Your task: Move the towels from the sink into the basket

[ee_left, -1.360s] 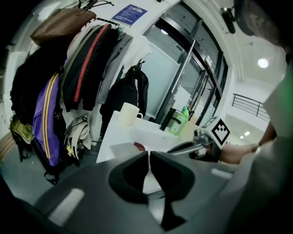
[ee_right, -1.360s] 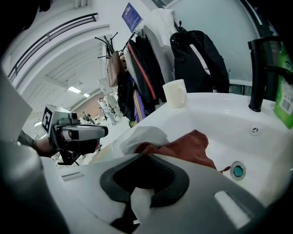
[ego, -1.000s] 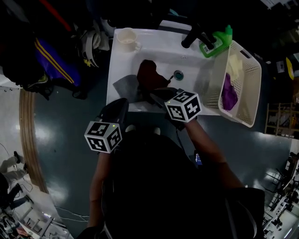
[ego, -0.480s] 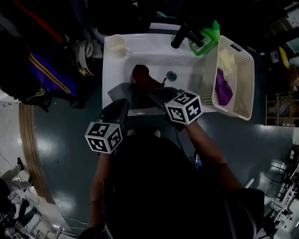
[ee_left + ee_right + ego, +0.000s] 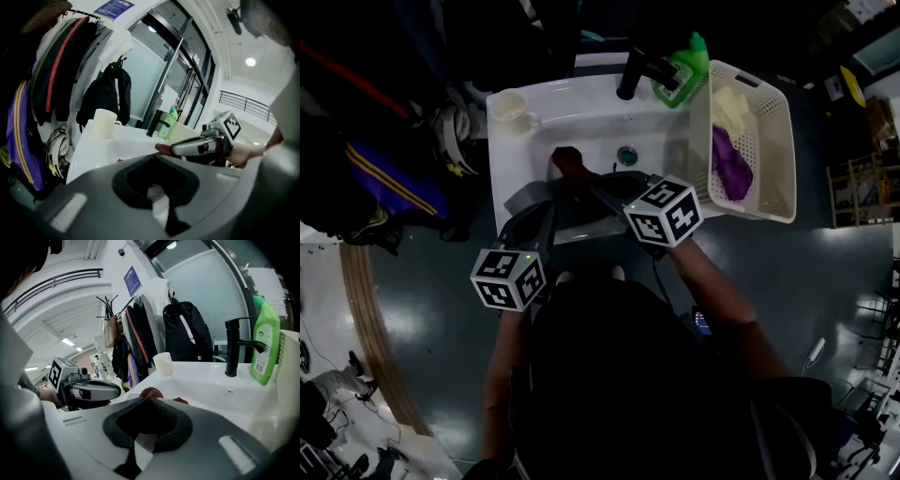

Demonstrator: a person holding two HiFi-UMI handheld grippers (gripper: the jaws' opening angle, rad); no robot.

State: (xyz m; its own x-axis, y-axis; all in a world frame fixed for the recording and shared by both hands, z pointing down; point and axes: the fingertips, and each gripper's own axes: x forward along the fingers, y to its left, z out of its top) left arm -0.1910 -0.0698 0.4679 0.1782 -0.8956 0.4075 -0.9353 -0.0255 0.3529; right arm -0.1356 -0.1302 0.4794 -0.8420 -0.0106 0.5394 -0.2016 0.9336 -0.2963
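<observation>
Got the dark red crumpled cloth towel [image 5: 567,161] pinched in the right gripper [image 5: 151,398], with fingers [image 5: 206,425] just nipped tighter on it; held bunched over the white ceramic sink [image 5: 581,103], left of the drain [image 5: 626,155], no clear long axis. Seeing the grey cloth towel [image 5: 523,199] draped along the front-left rim, under the left gripper [image 5: 154,156], with fingers together and nothing visible between. Noting black faucet [image 5: 637,67] and green plastic bottle [image 5: 680,70] on the back rim, cream mug [image 5: 508,108] back-left. Reading the cream perforated plastic basket [image 5: 773,141] as hard against the sink's right side, top open, with purple towel [image 5: 731,169] and pale yellow towel [image 5: 731,105] inside.

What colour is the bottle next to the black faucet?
The bottle is green, seen best in the right gripper view.
</observation>
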